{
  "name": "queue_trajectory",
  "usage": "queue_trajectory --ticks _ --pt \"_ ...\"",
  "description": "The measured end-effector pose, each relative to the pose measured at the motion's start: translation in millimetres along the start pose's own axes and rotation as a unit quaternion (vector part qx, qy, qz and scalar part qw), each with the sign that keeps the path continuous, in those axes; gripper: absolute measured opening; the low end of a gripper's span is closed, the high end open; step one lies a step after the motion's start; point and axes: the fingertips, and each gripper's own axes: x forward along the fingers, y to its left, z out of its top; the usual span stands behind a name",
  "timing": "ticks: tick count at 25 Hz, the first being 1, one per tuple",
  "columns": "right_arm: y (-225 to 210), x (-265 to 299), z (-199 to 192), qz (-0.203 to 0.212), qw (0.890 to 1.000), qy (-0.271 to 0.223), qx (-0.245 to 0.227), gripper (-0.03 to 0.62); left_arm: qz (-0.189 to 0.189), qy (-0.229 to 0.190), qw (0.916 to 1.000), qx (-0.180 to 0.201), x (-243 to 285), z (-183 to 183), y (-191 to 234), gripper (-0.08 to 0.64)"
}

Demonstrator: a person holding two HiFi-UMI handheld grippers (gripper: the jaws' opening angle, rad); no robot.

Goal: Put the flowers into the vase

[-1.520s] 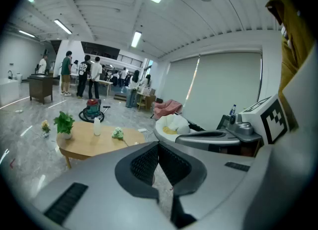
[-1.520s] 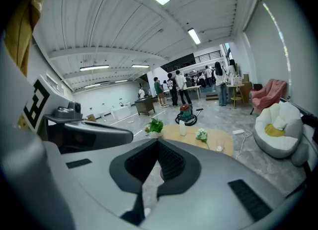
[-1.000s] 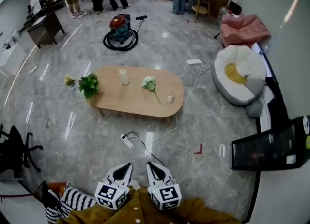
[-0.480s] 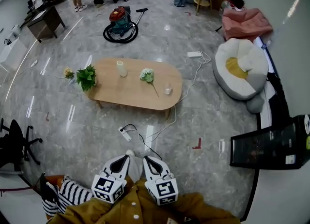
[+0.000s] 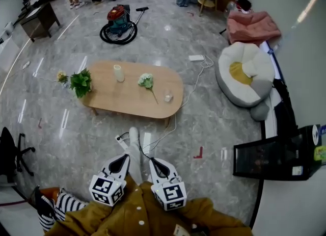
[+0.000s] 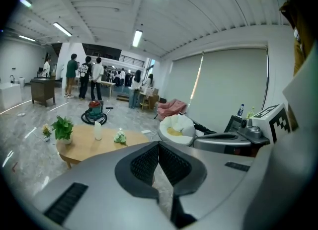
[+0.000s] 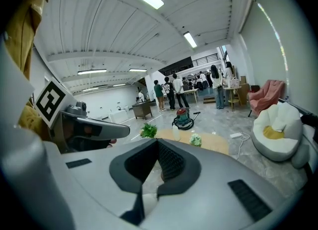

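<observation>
The left gripper (image 5: 124, 158) and right gripper (image 5: 154, 162) are closed and empty, well apart from the bench (image 5: 130, 103), not yet needed. The flowers (image 5: 146, 81) lie near the vase (image 5: 118, 73).

The table (image 5: 127, 102) stands mid-floor. On it, left to right: 1 potted plant (image 5: 80, 82) at the left end, the vase (image 5: 118, 73), the flowers (image 5: 146, 81), and 1 small cup (image 5: 167, 98) near the right end. Vase and flowers are apart. Behind the table sits a vacuum cleaner (image 5: 118, 21); to the table's right, a beanbag seat (image 5: 244, 74). A power strip (image 5: 121, 139) lies on the floor before the table. Nearer still, the left gripper (image 5: 125, 157) and right gripper (image 5: 153, 161) sit side by side.
</observation>
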Motion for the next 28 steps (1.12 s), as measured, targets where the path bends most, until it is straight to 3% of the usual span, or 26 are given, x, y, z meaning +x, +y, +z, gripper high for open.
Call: queue_trajectory --ticks 5,9,13,20,24,28 --pt "-20.8 50.5 13.1 -0.006 1.000 0.016 -0.007 0.005 -0.003 0.004 0.9999 -0.013 38.0 18.3 43.7 0.006" --pt "-40.9 109.0 33.1 0.002 0.999 0.022 -0.040 0.005 -0.010 0.034 0.9992 -0.019 84.6 33.8 87.8 0.006" --pt "-66.7 167.2 65.7 -0.005 0.998 0.023 -0.051 0.005 -0.034 0.046 0.9982 -0.015 128.5 71.3 128.2 0.006" --pt "-99.5 269.5 93.2 -0.004 0.995 0.069 -0.065 0.005 -0.055 0.065 0.9962 -0.020 199.3 122.5 198.1 0.006" --pt "-111.5 313.0 103.7 0.011 0.991 0.100 -0.084 0.005 -0.074 0.071 0.9947 -0.007 238.1 143.1 225.9 0.006" --pt "-143.4 347.4 107.4 -0.013 0.991 0.110 -0.080 0.005 -0.078 0.078 0.9938 0.013 279.7 146.0 250.8 0.006"
